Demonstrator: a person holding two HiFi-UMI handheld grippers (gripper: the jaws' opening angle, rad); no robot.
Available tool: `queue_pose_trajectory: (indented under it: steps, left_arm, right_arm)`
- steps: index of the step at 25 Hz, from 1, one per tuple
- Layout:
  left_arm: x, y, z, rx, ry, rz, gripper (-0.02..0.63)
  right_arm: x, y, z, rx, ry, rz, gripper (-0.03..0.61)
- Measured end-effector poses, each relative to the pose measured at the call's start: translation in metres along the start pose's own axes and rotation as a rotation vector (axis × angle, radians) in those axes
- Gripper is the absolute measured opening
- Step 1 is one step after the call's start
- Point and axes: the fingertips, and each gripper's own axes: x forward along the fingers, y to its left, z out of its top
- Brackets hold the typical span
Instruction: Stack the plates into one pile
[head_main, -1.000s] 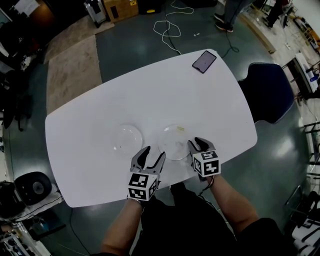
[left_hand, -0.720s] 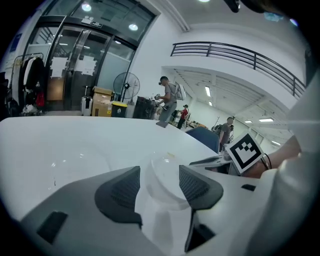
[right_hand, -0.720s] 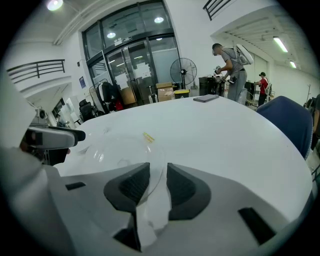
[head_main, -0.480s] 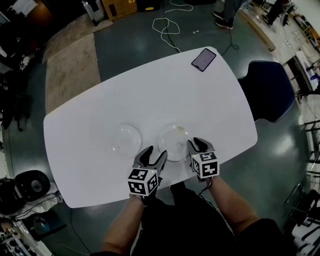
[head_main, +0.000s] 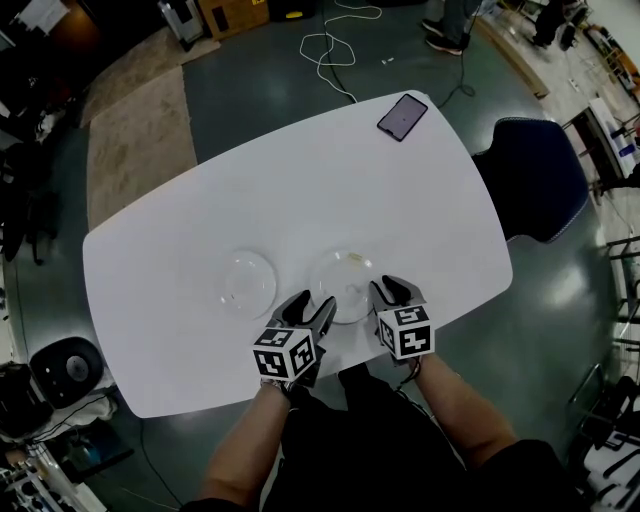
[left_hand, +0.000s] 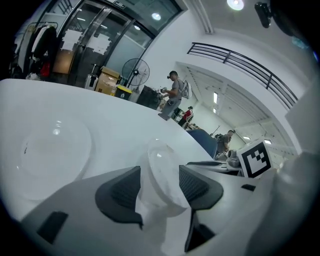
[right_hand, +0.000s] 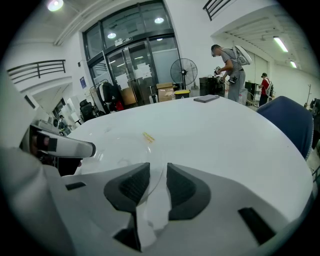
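While the right gripper (head_main: 388, 290), jaws just closed, pinches the near rim of one plate (head_main: 343, 278) on the table (head_main: 300, 180), the left gripper (head_main: 312, 305) has dipped to straddle it, jaws spread, likely readying a lift onto the other plate (head_main: 247, 283).

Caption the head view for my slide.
White table; right gripper, jaws just closing, pinches the right plate by its rim; left gripper straddles that rim, jaws open; left plate lies apart.
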Motion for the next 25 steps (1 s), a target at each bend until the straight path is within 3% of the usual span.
queue_pose_trajectory:
  steps: [7, 11, 14, 25]
  left_arm:
    - [0.012, 0.0, -0.003, -0.023, 0.017, -0.012, 0.234]
    - [0.014, -0.001, -0.004, -0.034, 0.023, -0.019, 0.183]
    - [0.014, 0.0, -0.003, -0.055, 0.02, -0.02, 0.094]
    - [0.013, 0.0, -0.004, -0.177, -0.006, -0.059, 0.057]
  right_arm:
    - [0.002, 0.0, 0.002, -0.004, -0.004, 0.004, 0.121]
    - [0.002, 0.0, 0.003, -0.012, -0.004, 0.004, 0.121]
    - [0.002, 0.0, 0.002, -0.022, -0.002, 0.001, 0.118]
    - [0.001, 0.001, 0.002, -0.044, 0.0, 0.033, 0.107]
